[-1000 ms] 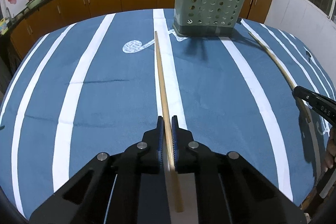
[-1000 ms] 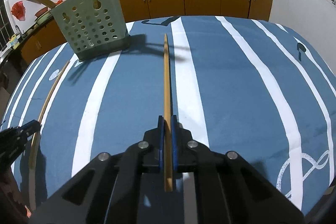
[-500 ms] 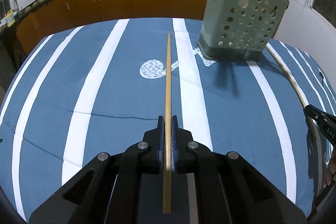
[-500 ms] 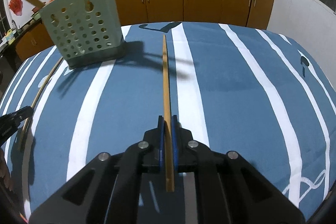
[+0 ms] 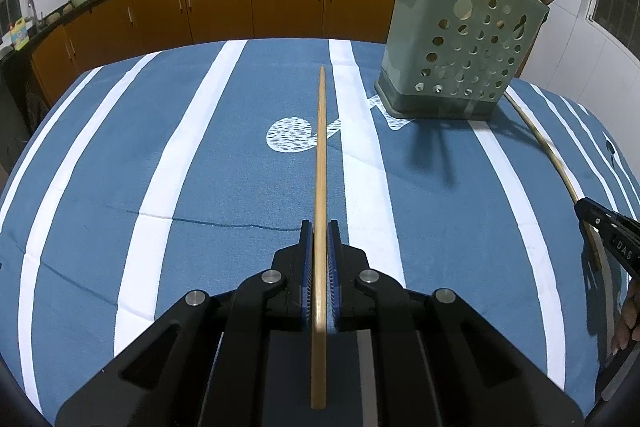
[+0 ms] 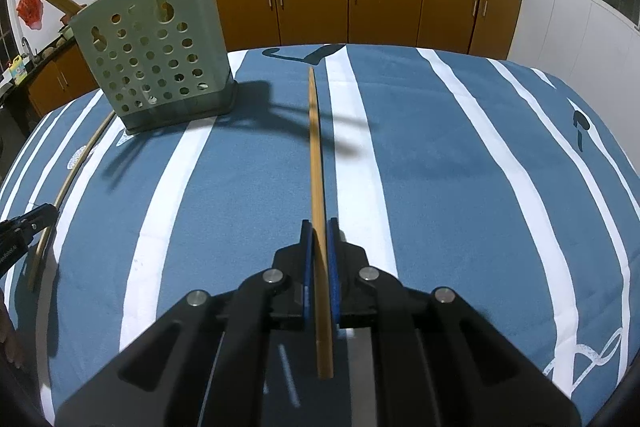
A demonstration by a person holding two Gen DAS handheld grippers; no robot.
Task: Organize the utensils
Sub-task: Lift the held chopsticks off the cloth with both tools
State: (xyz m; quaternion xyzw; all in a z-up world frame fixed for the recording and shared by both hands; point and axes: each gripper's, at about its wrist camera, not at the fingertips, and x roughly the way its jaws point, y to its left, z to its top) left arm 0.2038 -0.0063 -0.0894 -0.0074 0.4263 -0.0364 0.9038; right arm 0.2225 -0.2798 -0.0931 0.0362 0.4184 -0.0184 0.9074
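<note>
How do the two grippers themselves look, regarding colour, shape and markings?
Both the left gripper and the right gripper have matte black angular bodies with round silver screws and blue ribbed pads on the fingers. White lettering marks the sides. No cables or sleeves are visible.

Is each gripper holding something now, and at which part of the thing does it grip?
Yes. The left gripper clamps a chopstick near its thicker rear end; the right gripper holds a second chopstick the same way.
</note>
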